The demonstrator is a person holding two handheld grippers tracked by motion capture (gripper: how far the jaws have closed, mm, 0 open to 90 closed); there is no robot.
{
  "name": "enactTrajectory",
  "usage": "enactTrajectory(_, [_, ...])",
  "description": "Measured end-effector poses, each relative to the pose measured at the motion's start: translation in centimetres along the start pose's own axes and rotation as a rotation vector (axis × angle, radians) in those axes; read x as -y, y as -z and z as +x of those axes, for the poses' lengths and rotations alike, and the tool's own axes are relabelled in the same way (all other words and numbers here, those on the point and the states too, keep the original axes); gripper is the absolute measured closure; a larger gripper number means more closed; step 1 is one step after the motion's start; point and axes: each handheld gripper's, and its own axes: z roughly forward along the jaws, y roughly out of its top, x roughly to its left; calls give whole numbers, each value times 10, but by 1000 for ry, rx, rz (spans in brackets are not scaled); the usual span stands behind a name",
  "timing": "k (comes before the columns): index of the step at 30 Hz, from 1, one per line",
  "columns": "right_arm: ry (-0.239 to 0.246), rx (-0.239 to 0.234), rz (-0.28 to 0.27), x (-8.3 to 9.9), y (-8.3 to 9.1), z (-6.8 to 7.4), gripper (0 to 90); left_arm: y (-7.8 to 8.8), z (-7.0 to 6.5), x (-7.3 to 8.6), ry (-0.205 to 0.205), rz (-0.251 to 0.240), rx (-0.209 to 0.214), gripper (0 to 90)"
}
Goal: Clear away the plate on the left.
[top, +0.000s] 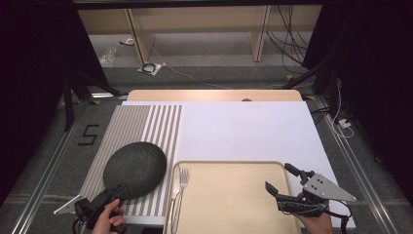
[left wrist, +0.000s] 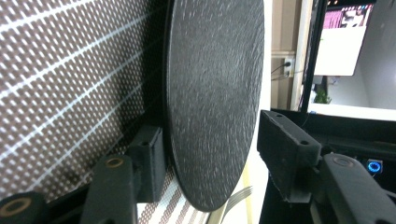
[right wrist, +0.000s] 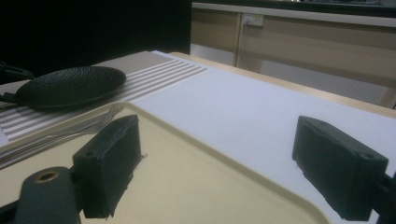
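A black textured plate (top: 135,168) lies on a striped placemat (top: 146,122) at the front left. My left gripper (top: 111,194) reaches it from below, at its near rim. In the left gripper view the plate (left wrist: 210,93) stands edge-on between the jaws of the left gripper (left wrist: 217,156). One pad (left wrist: 149,158) sits close against the rim, and the other pad (left wrist: 285,149) stands clear of it. My right gripper (top: 281,178) hovers open over the right part of a beige tray (top: 224,163), with nothing between the jaws of the right gripper (right wrist: 229,168).
A fork (top: 182,183) lies along the tray's left edge, near the plate. A white sheet (top: 243,131) covers the table behind the tray. Beyond the table's far edge are a floor with cables and wooden shelving.
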Motion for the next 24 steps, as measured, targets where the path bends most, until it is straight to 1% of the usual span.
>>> enactTrajectory(4, [1,0,0,0,0,0,164,-1,1,2,8,-13,3,470])
enactTrajectory(7, [1,1,0,0,0,0,164,-2,3,2,24,-18,6,500])
enactTrajectory(8, [2,0,1,0,0,0,164,-2,4,3,37,-20,8,520])
enactTrajectory(11, [3,1,4,0,0,0,164,-4,4,3,42,-26,11,528])
enactTrajectory(13, [3,0,4,0,0,0,164,-5,6,4,53,-27,14,556])
enactTrajectory(14, [3,0,4,0,0,0,164,-5,6,4,56,-27,15,556])
enactTrajectory(24, [3,-1,6,0,-1,1,164,-8,7,6,66,-41,11,603])
